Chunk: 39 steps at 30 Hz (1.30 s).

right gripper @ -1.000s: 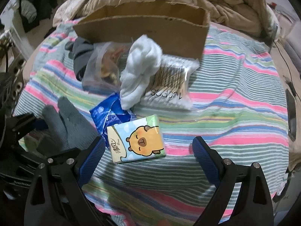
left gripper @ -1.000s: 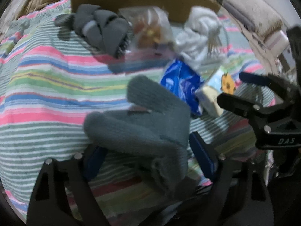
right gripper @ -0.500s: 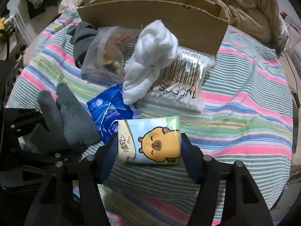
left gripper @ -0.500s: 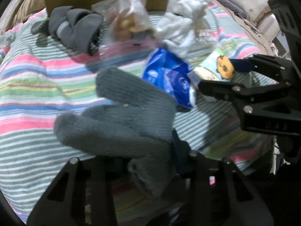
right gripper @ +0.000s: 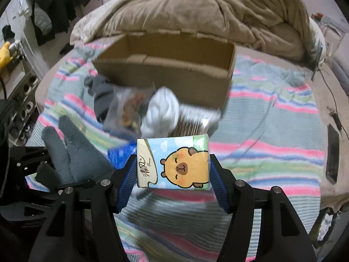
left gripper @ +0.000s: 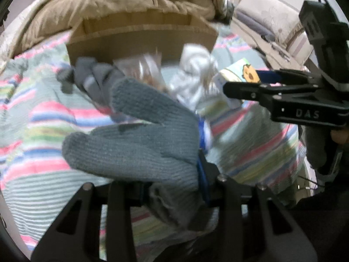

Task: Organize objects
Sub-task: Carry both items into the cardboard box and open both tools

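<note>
Right up close, the left gripper (left gripper: 172, 187) has its jaws clamped on the cuff end of a grey knit glove (left gripper: 139, 137), whose fingers splay forward and to the left, lifted off the striped blanket (left gripper: 32, 118). On the other side, the right gripper (right gripper: 173, 179) pinches a tissue pack (right gripper: 174, 162) printed with an orange capybara, blue pads pressed against both short ends, the pack held level above the blanket. From the right wrist view the glove (right gripper: 72, 152) sits just to the left of the pack, both raised side by side.

A little further out, there's the heap on the blanket: a blue packet (right gripper: 121, 151) peeking out behind the tissue pack, a white cloth bundle (right gripper: 162, 111), a clear bag (right gripper: 127, 111) with something brownish inside, and a barcoded pack of cotton swabs (right gripper: 194, 122), all blurred. A dark grey garment (left gripper: 91, 80) lies to their left.

Beyond that stands an open cardboard box (right gripper: 168, 69), its inside in view, and behind it a tan duvet (right gripper: 196, 13) piled up.
</note>
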Available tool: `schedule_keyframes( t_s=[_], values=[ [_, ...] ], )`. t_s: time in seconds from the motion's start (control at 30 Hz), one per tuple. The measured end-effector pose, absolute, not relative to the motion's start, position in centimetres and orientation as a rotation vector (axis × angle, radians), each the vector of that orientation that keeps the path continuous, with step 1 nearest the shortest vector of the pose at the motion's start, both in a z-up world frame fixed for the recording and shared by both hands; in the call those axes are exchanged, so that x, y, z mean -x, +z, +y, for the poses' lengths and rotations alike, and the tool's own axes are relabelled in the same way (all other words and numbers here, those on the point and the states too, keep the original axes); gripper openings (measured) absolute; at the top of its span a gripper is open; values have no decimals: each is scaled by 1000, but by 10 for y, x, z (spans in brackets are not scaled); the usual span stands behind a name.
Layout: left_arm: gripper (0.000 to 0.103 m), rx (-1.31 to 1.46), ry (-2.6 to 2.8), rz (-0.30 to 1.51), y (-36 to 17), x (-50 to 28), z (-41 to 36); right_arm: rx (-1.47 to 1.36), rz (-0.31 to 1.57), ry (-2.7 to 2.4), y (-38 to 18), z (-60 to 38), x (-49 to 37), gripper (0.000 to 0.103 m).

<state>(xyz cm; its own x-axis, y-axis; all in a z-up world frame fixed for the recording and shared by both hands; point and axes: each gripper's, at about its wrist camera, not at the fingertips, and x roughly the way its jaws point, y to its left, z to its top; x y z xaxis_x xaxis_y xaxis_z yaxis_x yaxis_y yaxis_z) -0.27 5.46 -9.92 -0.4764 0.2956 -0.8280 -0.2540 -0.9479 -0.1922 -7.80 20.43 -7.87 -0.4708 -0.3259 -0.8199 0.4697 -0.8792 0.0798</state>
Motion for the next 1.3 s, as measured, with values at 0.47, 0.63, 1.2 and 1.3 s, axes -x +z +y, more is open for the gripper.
schedule_keyframes(
  t_s=[0.47,0.63,1.2,1.3],
  values=[
    [38,1212,2563,-263,-42,65,30,-1137,144,-2433,-35,212,124,66],
    [39,1167,2585,-288,-36,91,23,-1129,124,-2437,-34,207,145,66],
    [40,1178,2565,-333,-55,179,20,-1190,53,-2406,-63,192,203,66],
    [42,1205,2557,-327,-61,186,23,-1210,37,-2399,-68,192,210,67]
  ],
)
